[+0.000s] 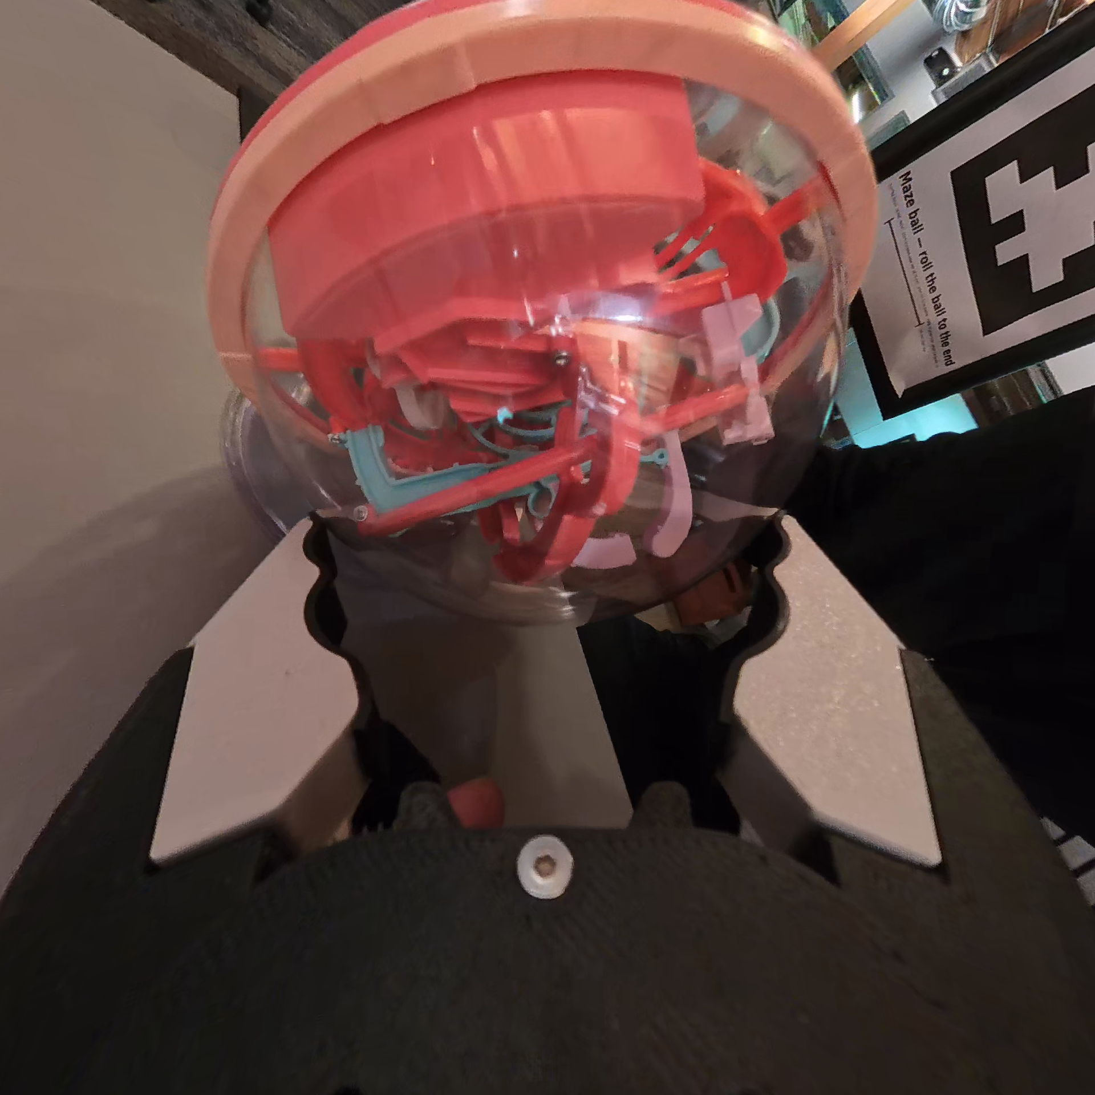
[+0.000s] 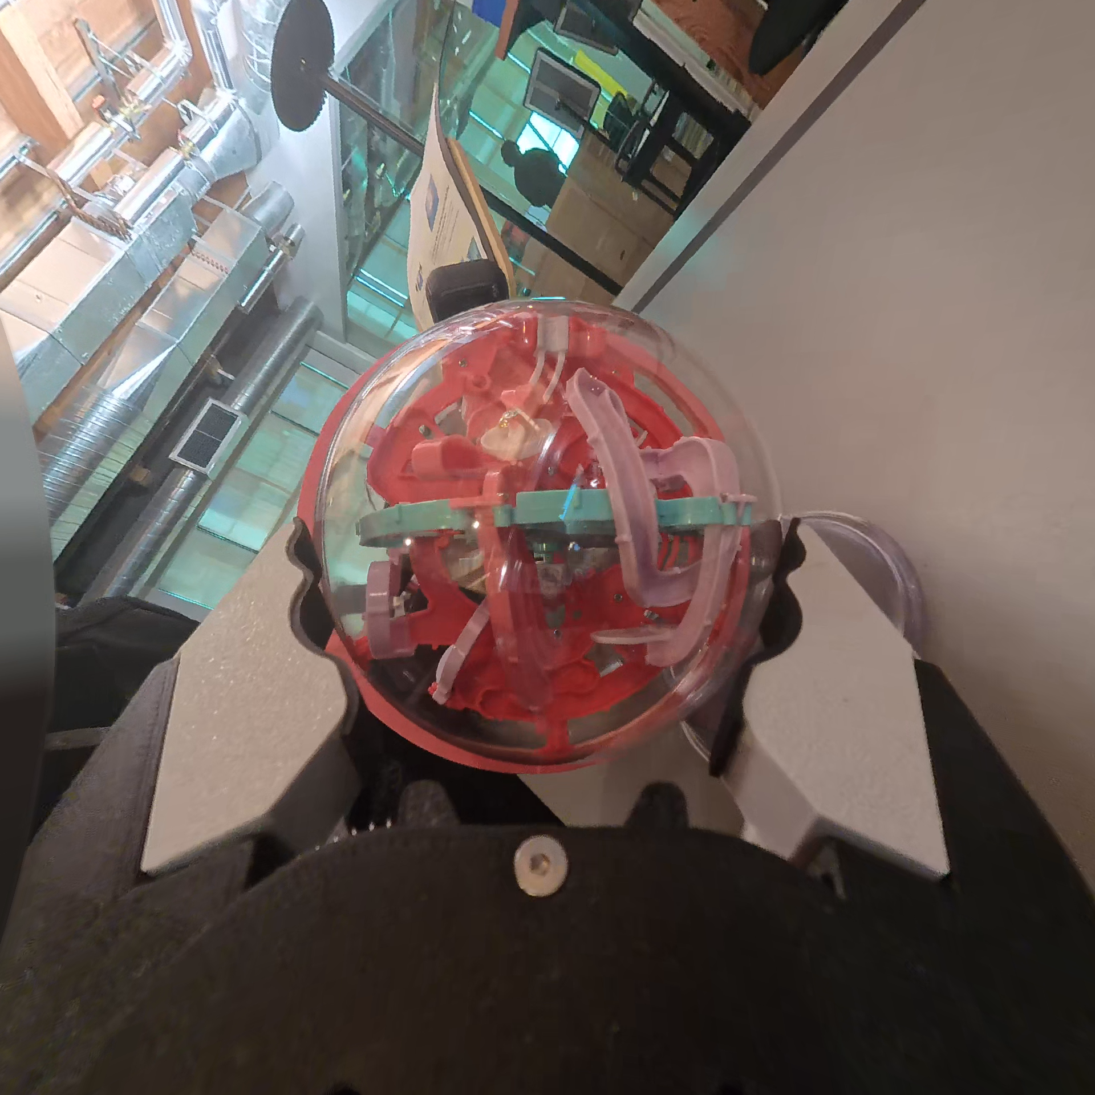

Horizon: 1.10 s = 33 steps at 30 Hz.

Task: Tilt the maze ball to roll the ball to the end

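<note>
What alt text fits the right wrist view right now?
The right gripper clasps the clear maze ball between its two fingers, red, teal and lilac tracks showing inside. A white table lies behind it.

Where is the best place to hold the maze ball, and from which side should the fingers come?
Probably on the clear round shell of the maze ball, at its widest part, with one finger on each opposite side. The right gripper does this already: its notched fingers cup the curve. The smooth sphere would likely slip from a narrower hold. Avoid the peach ring, which sticks out.
</note>
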{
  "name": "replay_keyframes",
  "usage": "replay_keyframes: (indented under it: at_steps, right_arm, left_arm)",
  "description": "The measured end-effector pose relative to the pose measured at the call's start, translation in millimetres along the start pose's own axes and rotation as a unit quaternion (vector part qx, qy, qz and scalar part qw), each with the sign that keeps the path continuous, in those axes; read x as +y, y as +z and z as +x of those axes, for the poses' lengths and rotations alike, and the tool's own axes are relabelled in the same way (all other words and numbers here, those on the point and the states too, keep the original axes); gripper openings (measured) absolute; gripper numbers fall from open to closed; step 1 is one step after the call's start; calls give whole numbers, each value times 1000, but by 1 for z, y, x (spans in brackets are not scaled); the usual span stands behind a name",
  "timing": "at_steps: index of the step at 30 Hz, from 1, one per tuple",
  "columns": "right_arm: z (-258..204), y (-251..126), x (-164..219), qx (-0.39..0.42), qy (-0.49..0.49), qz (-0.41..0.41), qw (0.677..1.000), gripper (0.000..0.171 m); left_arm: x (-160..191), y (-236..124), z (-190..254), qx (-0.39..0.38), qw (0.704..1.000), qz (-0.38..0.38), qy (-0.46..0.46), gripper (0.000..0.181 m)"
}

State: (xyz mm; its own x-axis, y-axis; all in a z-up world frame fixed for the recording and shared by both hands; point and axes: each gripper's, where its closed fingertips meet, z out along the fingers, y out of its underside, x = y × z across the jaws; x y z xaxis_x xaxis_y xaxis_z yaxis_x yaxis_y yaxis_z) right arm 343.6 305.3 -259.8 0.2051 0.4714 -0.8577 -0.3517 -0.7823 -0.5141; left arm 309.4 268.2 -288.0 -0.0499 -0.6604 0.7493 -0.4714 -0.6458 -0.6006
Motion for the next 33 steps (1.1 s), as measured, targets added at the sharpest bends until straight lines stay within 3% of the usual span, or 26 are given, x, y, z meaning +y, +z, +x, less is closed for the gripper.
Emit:
replay_keyframes:
  at_steps: [12, 33]
  right_arm:
    - [-5, -1, 11, -6, -44, 41, 998, 147]
    - [-3, -4, 16, -20, -20, 86, 996, 147]
  left_arm:
    - [-10, -4, 2, -10, 999, 22, 39, 142]
    - [-22, -3, 2, -12, 999, 35, 31, 144]
